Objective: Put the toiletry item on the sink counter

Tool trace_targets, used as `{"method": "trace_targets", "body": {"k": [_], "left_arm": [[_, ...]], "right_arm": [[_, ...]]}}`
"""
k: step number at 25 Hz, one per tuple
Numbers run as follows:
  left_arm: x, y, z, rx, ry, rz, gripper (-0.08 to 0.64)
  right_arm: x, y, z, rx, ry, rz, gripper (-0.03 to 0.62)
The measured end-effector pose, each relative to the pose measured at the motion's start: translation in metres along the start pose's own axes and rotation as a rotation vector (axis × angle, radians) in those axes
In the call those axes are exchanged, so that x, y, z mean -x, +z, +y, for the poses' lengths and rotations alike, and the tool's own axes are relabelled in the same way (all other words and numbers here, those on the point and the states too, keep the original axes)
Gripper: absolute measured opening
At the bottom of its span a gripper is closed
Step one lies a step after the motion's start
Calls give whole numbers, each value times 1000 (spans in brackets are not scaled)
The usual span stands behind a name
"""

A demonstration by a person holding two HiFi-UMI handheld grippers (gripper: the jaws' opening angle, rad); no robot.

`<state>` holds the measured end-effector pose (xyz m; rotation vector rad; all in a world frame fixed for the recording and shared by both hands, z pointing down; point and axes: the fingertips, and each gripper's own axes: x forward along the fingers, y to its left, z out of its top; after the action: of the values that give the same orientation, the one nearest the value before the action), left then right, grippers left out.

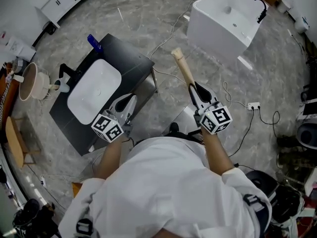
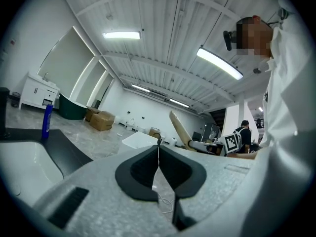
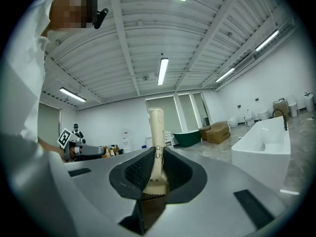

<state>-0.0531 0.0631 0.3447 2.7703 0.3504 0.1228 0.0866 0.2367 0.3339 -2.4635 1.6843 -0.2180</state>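
The toiletry item is a long beige tube [image 1: 182,66], held up over the floor to the right of the black sink counter [image 1: 130,58]. My right gripper [image 1: 194,89] is shut on the tube's crimped lower end, and in the right gripper view the tube [image 3: 157,132] stands upright between the pads. My left gripper [image 1: 130,99] hovers over the counter's near right edge beside the white basin [image 1: 94,90]. The left gripper [image 2: 158,158] has its jaws pressed together with nothing in them. In that view the tube [image 2: 179,129] shows off to the right.
A blue bottle [image 1: 94,42] stands at the counter's far corner and a black faucet [image 1: 67,73] at its left side. A white freestanding basin [image 1: 225,19] sits at the upper right. A power strip [image 1: 253,105] with cables lies on the floor. A round basket [image 1: 30,81] stands at the left.
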Motion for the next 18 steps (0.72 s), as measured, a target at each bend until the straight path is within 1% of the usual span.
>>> {"method": "trace_targets", "body": {"k": [4,6,8,10,13,18], "left_arm": [[-33,11,0,-2,55,-22,17],[-40,10,7,-11,93,-25,17],[-42,7,20,0,140,-30,17],[-41,3,30,23,179,-32,17],[-38,-2,46,27,217,-20,17],[-41,-2,93,64,269,-43,17]], "right_arm": [[-13,12,-41,4,55,19,55],[-24,7,-54,-4,82,37,55],[-37,-2,-63,-12,108,65,55],[-50,-11,-67,-25,132,86,55],[-75,-22,-67,-43,170,113,55],[-128,-32,-63,-15,234,168,55]]}}
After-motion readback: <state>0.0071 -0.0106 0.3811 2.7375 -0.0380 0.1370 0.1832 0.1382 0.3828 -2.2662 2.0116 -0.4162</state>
